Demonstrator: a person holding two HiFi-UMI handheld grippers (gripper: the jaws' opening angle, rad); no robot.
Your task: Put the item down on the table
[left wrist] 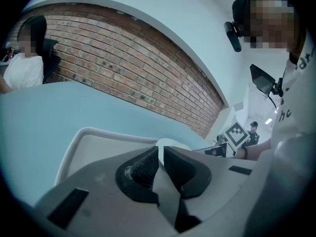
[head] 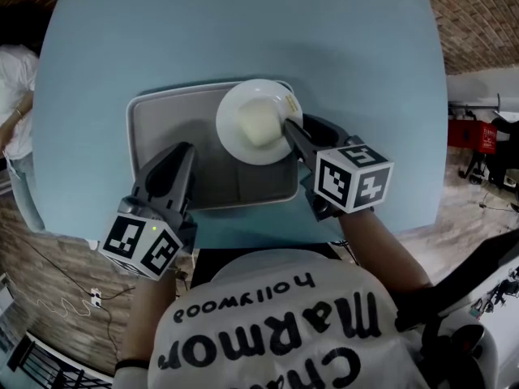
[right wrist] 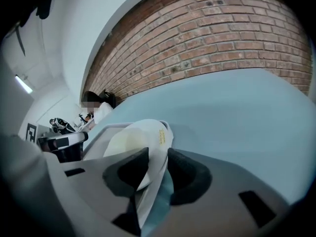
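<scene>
your right gripper has its jaws clamped on the right rim of the white plate, which sits over the far right corner of the grey tray on the pale blue table (whether it rests on the tray or hangs just above it cannot be told). your left gripper hovers over the tray's near left part, jaws drawn to a narrow slit.

Smooth, glossy white on the plate; the tray looks matt grey plastic, the table smooth, the brick wall rough.
</scene>
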